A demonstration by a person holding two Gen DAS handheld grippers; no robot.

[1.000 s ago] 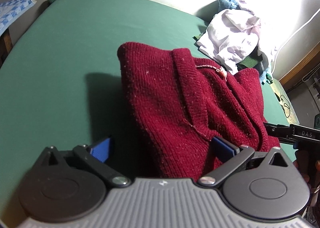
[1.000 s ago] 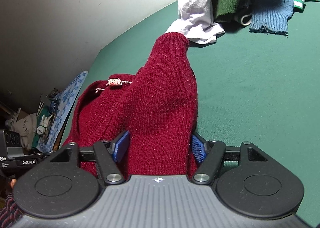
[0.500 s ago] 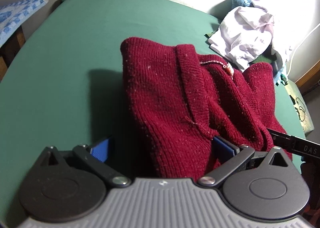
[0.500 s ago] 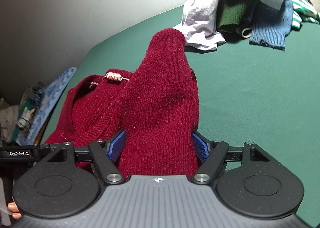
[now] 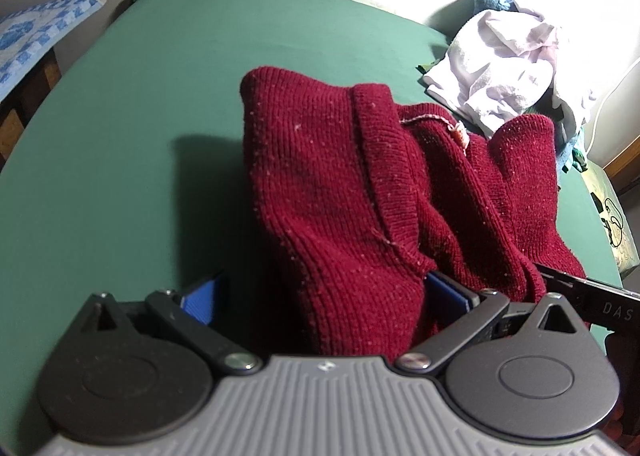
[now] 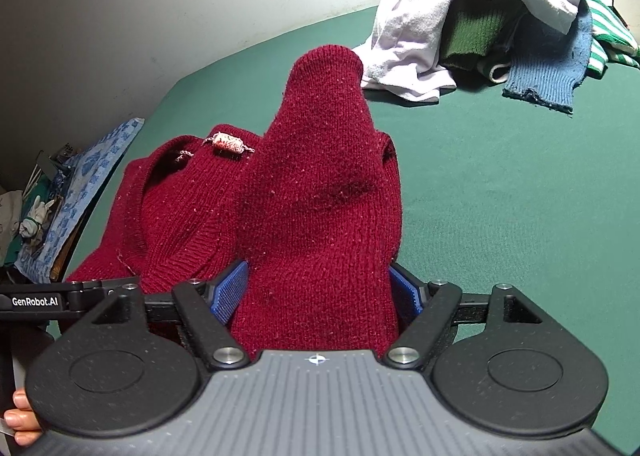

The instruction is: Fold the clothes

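The red knitted sweater (image 5: 340,183) is seen bunched up on the green tabletop (image 5: 120,135), rising directly ahead of both tongs and partly between their blue pads. The left tongs (image 5: 320,296) are spread wide: the left pad stands clear of the knit, while the right pad lies against a fold, so nothing is clamped. The right tongs (image 6: 316,288) are also wide, with a thick fold of the sweater between the pads; it cannot be told whether the pads still press on it. The step in hand is judged to be letting a fold go. To do it well, both tongs should be drawn back only once the pads are free of the knit, so the fold is not dragged open, and the layers should be laid flat. No containers are seen; a loose pile of clothes (image 6: 500,15) lies well beyond the right tongs. The small neck label (image 6: 228,142) sits uppermost
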